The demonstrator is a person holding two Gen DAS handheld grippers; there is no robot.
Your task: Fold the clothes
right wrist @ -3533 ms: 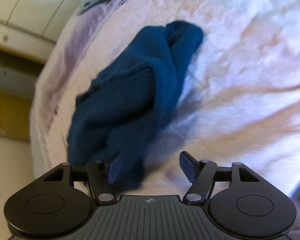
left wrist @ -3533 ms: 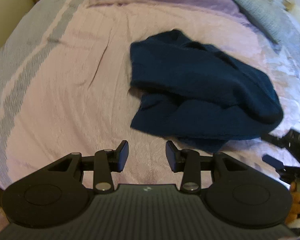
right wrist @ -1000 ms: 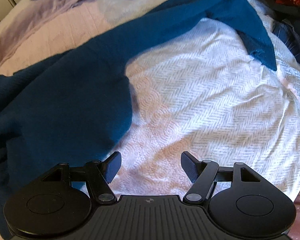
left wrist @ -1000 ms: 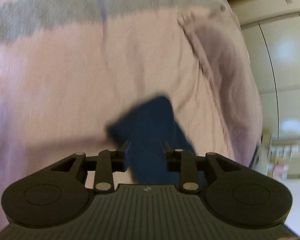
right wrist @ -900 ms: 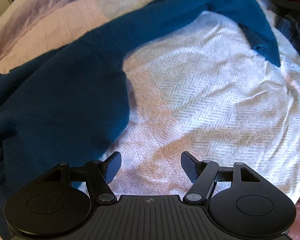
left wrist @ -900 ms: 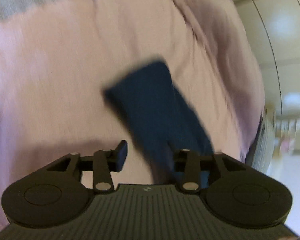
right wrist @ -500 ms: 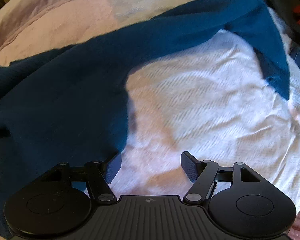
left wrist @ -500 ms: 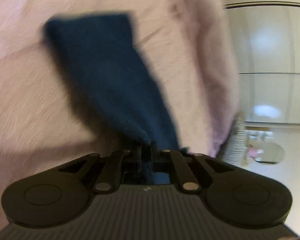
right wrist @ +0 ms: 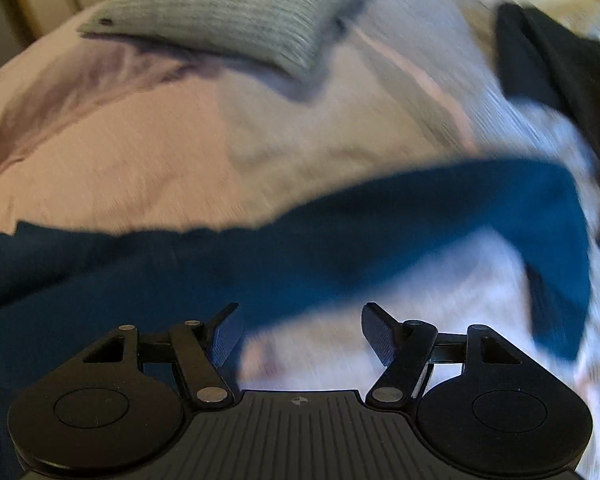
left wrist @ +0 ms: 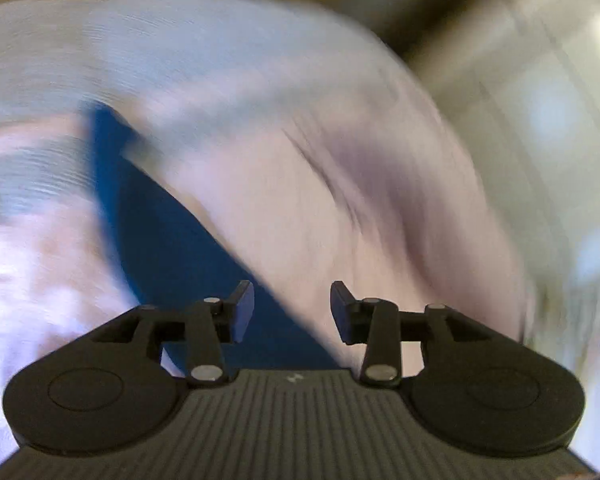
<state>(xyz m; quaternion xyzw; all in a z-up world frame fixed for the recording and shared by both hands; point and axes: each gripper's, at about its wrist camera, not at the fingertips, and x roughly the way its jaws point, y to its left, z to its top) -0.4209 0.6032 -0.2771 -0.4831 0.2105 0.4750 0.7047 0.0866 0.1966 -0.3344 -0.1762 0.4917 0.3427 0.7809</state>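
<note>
In the left wrist view, heavily smeared by motion, we see our left gripper [left wrist: 292, 312] at the lower middle of the frame with its jaws opening. The pads stand apart and press on nothing. The dark blue garment [left wrist: 160, 240] runs as a narrow strip from the upper left of the frame down to the gap between the fingers; its lower end lies behind the left pad and partly in the gap, but we see no pad touching it — the cloth is released. Around it spreads the pale pink bedspread [left wrist: 340, 208], with a grey-blue band across the upper left. At the right edge there are blurred pale panels; we cannot tell what they are.

In the right wrist view, our right gripper [right wrist: 300, 334] sits at the lower middle, jaws standing wide apart and holding nothing. The dark blue garment [right wrist: 340, 240] stretches across the whole middle of the frame — bulky at the left edge, thinning into a long arm that bends downward at the right. Its lower edge lies just behind the left pad; whether it touches the pad we cannot tell. A grey ribbed pillow [right wrist: 228, 12] lies at the upper middle on the bedspread [right wrist: 120, 152], and a pile of dark clothes [right wrist: 548, 60] occupies the upper right.
</note>
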